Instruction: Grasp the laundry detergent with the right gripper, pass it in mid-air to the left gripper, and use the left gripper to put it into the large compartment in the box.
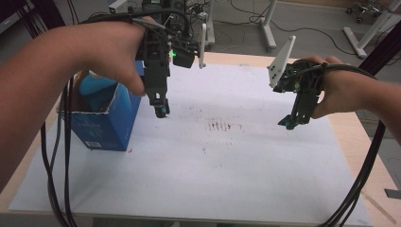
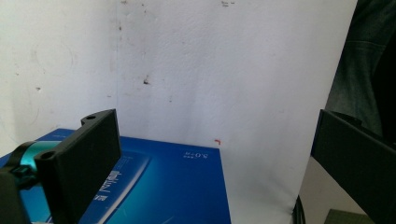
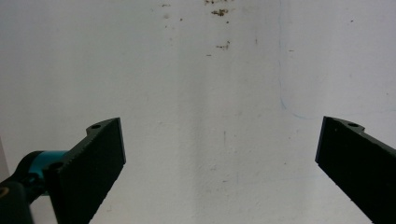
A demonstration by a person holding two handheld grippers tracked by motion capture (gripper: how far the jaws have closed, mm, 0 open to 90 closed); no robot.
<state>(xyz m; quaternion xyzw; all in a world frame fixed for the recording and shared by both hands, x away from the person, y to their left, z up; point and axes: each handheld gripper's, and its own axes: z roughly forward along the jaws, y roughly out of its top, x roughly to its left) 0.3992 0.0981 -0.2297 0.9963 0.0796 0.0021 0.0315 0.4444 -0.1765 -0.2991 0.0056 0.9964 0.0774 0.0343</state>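
A person's two hands hold a pair of handheld grippers above a white-covered surface [image 1: 227, 156]. The left gripper [image 1: 161, 109] hangs with its jaws pointing down, standing wide apart with nothing between them; in the left gripper view the two black jaws frame bare white sheet and a corner of the blue box [image 2: 177, 186] lying below and beside the left-hand jaw. The right gripper [image 1: 289, 121] is well apart from it across the sheet, tilted downward, and in the right gripper view its jaws are likewise spread wide and empty, with stained white paper between them.

The blue box [image 1: 105, 124], the thing nearest the left jaws, stands just beside them on the side away from the right gripper. It is an open-topped carton with torn, ragged upper edges, a pale blue rounded object [image 1: 94, 88] showing inside, and white lettering on its printed side. It touches neither jaw.

The white sheet carries a cluster of small dark reddish marks [image 1: 222, 126] roughly midway between the two sets of jaws, plus fainter specks. Pale wood of the surface shows at the sheet's edges. Black cables [image 1: 54, 189] trail from both grippers off the near edge. Beyond the far edge lie a grey floor, white stand legs [image 1: 267, 33] and loose wiring.
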